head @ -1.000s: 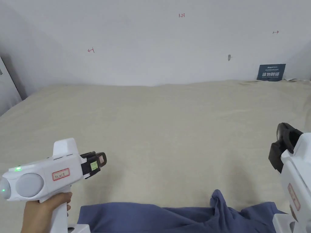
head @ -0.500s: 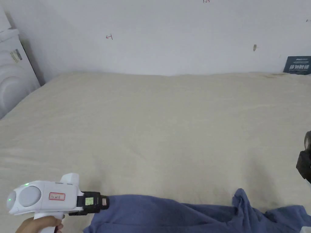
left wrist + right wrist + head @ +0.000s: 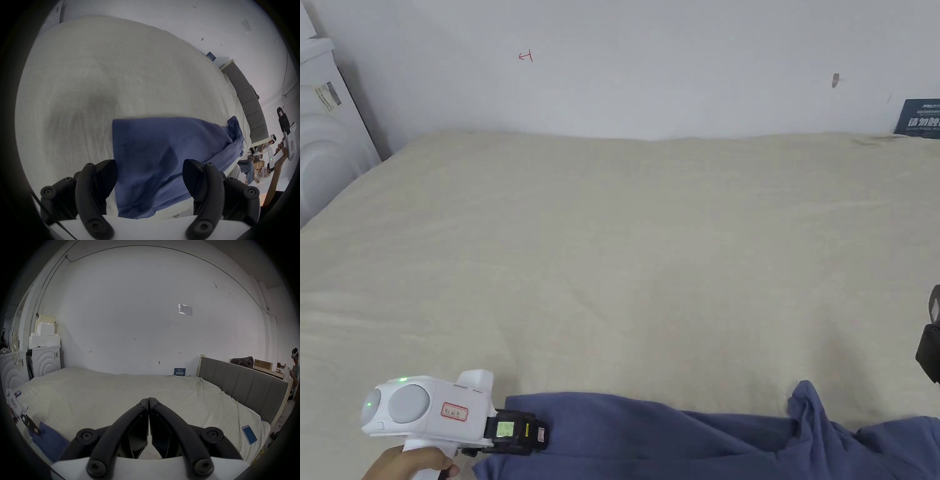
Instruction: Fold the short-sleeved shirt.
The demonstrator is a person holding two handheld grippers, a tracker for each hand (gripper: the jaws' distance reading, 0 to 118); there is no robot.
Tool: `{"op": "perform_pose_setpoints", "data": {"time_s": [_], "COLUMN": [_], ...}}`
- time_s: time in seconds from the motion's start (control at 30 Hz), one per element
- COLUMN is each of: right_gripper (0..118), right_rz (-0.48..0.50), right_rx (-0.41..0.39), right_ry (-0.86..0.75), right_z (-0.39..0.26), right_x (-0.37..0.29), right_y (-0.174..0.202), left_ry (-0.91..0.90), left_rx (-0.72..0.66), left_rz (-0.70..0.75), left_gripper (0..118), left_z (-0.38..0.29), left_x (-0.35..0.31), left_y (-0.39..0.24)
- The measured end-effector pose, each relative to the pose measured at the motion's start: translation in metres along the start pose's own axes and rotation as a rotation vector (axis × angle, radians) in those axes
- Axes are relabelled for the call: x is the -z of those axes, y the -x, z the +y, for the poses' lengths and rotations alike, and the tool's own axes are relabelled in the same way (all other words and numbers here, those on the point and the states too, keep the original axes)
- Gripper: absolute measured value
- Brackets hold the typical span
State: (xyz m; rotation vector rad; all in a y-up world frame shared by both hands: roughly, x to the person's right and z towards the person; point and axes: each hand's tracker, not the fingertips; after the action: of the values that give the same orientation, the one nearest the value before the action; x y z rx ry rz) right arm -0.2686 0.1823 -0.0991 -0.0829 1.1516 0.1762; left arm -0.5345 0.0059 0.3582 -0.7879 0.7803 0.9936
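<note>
Left tongs (image 3: 150,177) gape wide over the blue shirt (image 3: 162,154) corner on the bed (image 3: 650,250), right tongs (image 3: 148,402) closed and empty; best pinch both layers before lifting.

Head view: I'm looking down across the bed (image 3: 625,250) toward the wall.
Left gripper view: I'm hovering close over the shirt (image 3: 162,154), between the spread jaws.
Right gripper view: I'm facing the wall, level.
Shared: the bed.
</note>
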Motion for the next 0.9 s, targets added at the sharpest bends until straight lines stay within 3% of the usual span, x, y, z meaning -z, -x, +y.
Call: {"op": "perform_pose_setpoints", "data": {"time_s": [0.13,0.27,0.3,0.53,0.73,0.9], "right_gripper": [0,0,0,0,0,0], "right_rz": [-0.004,-0.002,-0.001,0.003,0.006,0.007], "right_rx": [-0.010,0.003,0.006,-0.006,-0.010,-0.008], "right_ry": [0.009,0.021,0.023,0.022,0.016,0.007], "right_z": [-0.002,-0.004,-0.004,-0.003,-0.001,0.001], "right_x": [0.000,0.000,0.000,-0.004,-0.006,-0.007], "right_y": [-0.003,-0.007,-0.008,-0.011,-0.015,-0.017], "left_ry": [0.008,0.042,0.037,-0.016,-0.073,-0.099], "left_rx": [0.073,0.104,0.108,0.131,0.120,0.068], "left_rz": [-0.012,-0.037,-0.036,0.007,0.031,0.050], "left_gripper": [79,21,15,5,4,3], "left_z": [-0.002,0.000,-0.001,-0.011,-0.006,0.002], "left_x": [-0.002,0.006,0.006,-0.013,-0.052,-0.085], "left_y": [-0.013,-0.011,-0.013,-0.035,-0.049,-0.025]}}
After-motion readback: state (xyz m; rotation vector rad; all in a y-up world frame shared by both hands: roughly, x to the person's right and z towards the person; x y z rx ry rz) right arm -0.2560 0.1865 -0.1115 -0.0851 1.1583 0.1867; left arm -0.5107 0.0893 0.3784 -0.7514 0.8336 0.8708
